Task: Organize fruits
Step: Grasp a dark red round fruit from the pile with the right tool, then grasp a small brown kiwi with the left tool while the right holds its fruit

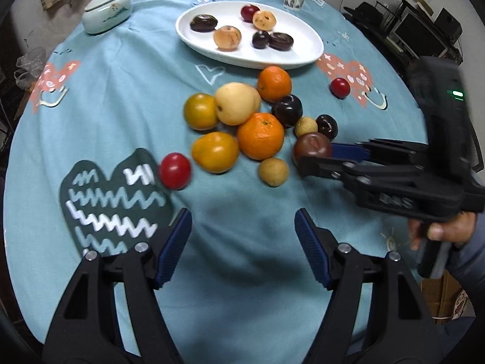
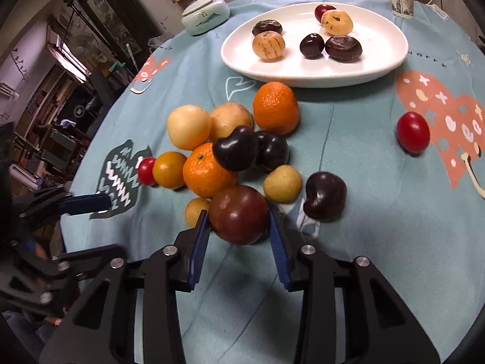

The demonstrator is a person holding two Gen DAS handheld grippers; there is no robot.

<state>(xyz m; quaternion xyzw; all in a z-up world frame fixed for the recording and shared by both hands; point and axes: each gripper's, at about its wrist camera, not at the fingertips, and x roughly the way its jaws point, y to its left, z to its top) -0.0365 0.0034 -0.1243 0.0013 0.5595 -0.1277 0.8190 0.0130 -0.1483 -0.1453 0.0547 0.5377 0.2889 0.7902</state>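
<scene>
R gripper (image 2: 239, 227): pads pressed on both sides of dark red-brown fruit (image 2: 239, 214), at near edge of fruit pile (image 1: 242, 121).
L gripper (image 1: 243, 244): jaws wide apart, nothing btwn, above bare blue tablecloth (image 1: 106, 115) just short of pile.
White plate (image 1: 303, 57): behind pile, six small fruits on it.
Red tomato (image 2: 413, 132): alone, off to right.

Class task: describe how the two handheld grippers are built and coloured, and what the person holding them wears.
Both the left gripper and the right gripper have matte black plastic linkage fingers with silver screws and ribbed blue pads. The right gripper's black body carries raised lettering and a green light. The hand emerges from a grey-blue sleeve.
</scene>
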